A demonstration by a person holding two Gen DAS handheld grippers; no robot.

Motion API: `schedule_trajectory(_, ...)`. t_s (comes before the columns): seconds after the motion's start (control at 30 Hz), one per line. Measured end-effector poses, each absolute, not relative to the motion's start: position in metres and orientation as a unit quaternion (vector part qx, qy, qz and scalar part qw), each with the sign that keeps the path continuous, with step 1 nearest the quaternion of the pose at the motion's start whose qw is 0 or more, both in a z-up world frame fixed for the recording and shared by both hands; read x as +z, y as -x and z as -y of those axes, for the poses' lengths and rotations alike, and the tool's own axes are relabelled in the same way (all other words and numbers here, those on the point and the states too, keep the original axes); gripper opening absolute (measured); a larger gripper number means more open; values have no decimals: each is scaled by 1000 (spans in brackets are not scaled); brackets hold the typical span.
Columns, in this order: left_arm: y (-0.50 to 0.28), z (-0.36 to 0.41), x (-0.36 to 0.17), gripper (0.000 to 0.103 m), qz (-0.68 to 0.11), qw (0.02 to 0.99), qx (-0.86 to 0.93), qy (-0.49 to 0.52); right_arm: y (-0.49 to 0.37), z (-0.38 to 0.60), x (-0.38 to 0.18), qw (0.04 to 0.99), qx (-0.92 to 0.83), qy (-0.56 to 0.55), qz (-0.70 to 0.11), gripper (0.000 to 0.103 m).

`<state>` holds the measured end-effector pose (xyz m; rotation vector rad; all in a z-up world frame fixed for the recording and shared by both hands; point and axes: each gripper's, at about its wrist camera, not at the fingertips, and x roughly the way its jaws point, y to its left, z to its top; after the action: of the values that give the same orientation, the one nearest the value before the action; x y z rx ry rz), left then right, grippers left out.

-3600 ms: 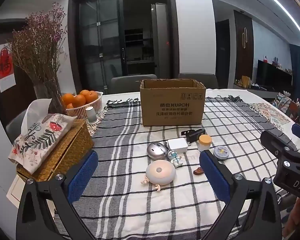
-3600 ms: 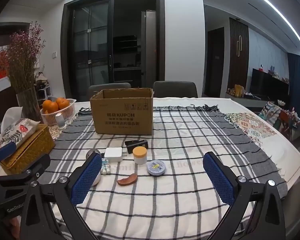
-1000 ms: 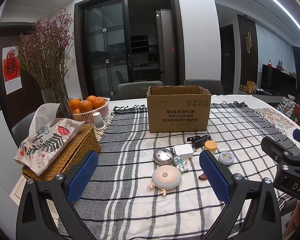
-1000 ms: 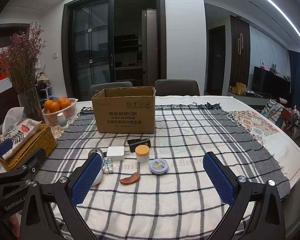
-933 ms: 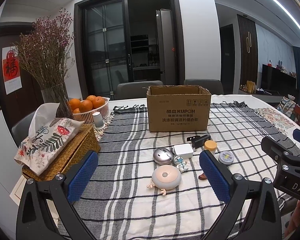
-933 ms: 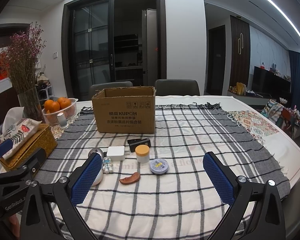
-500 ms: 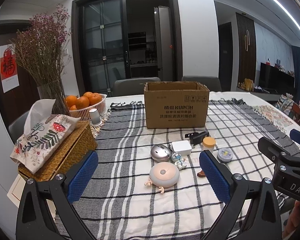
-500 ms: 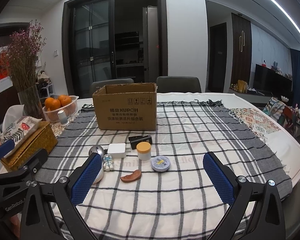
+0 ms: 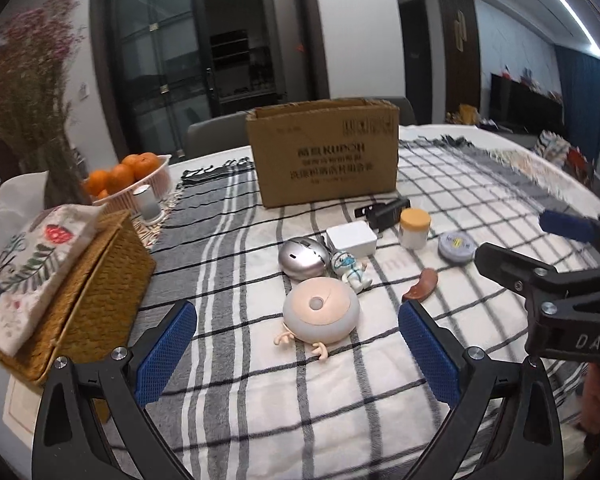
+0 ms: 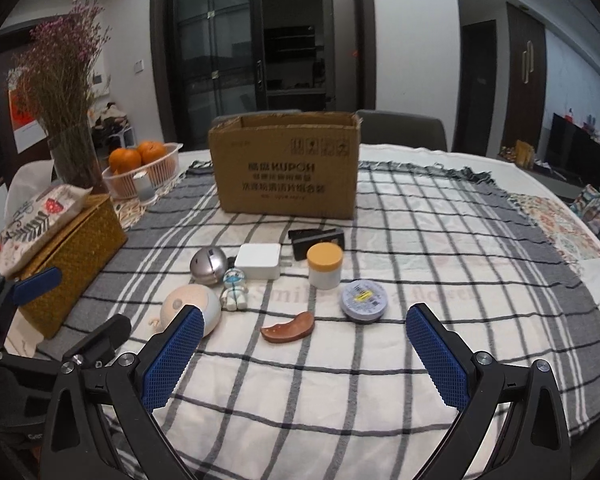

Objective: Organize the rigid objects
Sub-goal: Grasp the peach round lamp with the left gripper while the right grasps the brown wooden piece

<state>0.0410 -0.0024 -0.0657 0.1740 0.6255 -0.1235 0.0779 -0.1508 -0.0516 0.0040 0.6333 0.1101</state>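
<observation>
The cardboard box (image 10: 286, 168) stands open-topped on the tabletop (image 10: 440, 264); its inside is hidden. Before it lie a white-and-yellow jar (image 10: 325, 266), round tin (image 10: 363, 300) and white charger (image 10: 258, 261). Left of the box, a basket (image 10: 156, 172) holds oranges (image 10: 138, 155). Left tongs (image 9: 298, 354) and right tongs (image 10: 306, 354) gape wide, empty.

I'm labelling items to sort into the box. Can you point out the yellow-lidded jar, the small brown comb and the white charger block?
yellow-lidded jar (image 10: 324, 255): right wrist view, on its yellow lid.
small brown comb (image 10: 287, 331): right wrist view, mid-body.
white charger block (image 10: 258, 261): right wrist view, top face.
</observation>
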Motion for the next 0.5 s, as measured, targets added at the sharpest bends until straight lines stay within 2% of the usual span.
schedule_trajectory(0.27, -70, 4, -95, 103, -334, 932, -81, -118, -110, 143, -84, 930, 76, 17, -358, 101)
schedule_trajectory(0.5, -90, 7, -114, 101, -352, 921, -95, -133, -135, 136, -104, 922, 93, 38, -375, 95)
